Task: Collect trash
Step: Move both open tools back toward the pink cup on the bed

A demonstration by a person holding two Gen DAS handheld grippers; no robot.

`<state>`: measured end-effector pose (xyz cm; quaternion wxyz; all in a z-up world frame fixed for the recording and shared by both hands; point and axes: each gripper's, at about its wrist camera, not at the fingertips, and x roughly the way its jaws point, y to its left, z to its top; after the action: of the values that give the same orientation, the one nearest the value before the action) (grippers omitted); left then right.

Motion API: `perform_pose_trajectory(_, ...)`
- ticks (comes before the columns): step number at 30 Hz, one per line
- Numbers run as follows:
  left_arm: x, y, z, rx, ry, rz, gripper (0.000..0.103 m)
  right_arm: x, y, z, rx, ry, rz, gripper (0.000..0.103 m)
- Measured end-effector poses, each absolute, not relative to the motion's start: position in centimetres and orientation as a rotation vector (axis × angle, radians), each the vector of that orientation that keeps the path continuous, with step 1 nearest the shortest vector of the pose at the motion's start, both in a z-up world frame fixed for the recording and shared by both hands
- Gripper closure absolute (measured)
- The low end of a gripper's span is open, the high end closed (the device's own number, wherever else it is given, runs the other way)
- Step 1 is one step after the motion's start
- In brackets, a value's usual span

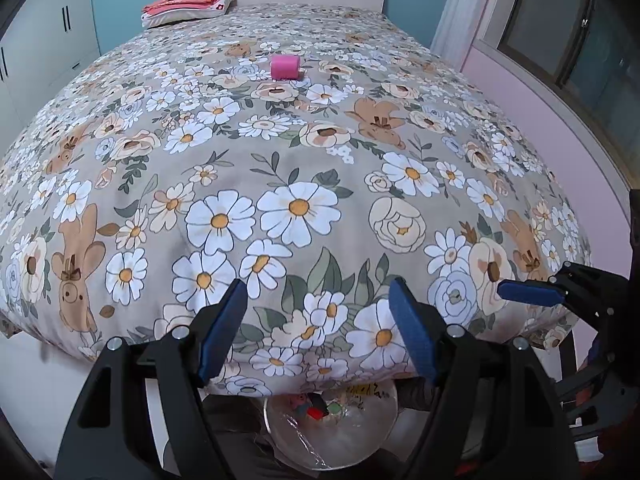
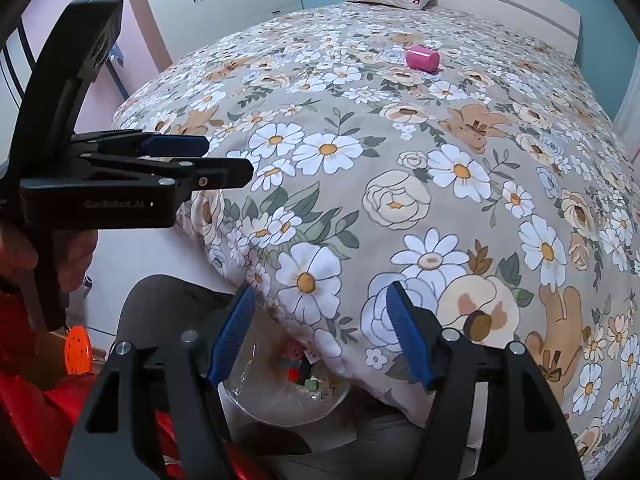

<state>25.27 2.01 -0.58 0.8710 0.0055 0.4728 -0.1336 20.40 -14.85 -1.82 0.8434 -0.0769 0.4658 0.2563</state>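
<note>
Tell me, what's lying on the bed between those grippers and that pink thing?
Nothing but bare floral bedspread up to the pink object, in both wrist views.

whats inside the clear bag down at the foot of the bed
The clear bag holds a few small colourful scraps, red and green among them. The quilt's edge overhangs the bag's far side, so anything there is hidden, and the scraps are too small to identify.

A clear plastic bag [image 1: 332, 436] sits low at the foot of the bed, its mouth open upward and partly hidden under the overhanging floral cover. Inside lie small scraps [image 2: 298, 364] (red, green and pale pieces; exact items cannot be told). A pink cylinder-shaped object [image 1: 285, 67] lies on its side on the cover, well apart from the bag, toward the headboard.
</note>
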Motion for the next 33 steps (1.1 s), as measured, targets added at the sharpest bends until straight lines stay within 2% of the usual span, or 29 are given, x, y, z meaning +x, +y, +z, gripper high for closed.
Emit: perform_pose_trajectory(33, 30.5, 4.5, 1.2, -0.040, 0.936, -0.272, 0.031, 26.9, -14.4, -0.2, -0.133, 0.969, 0.502, 0.029)
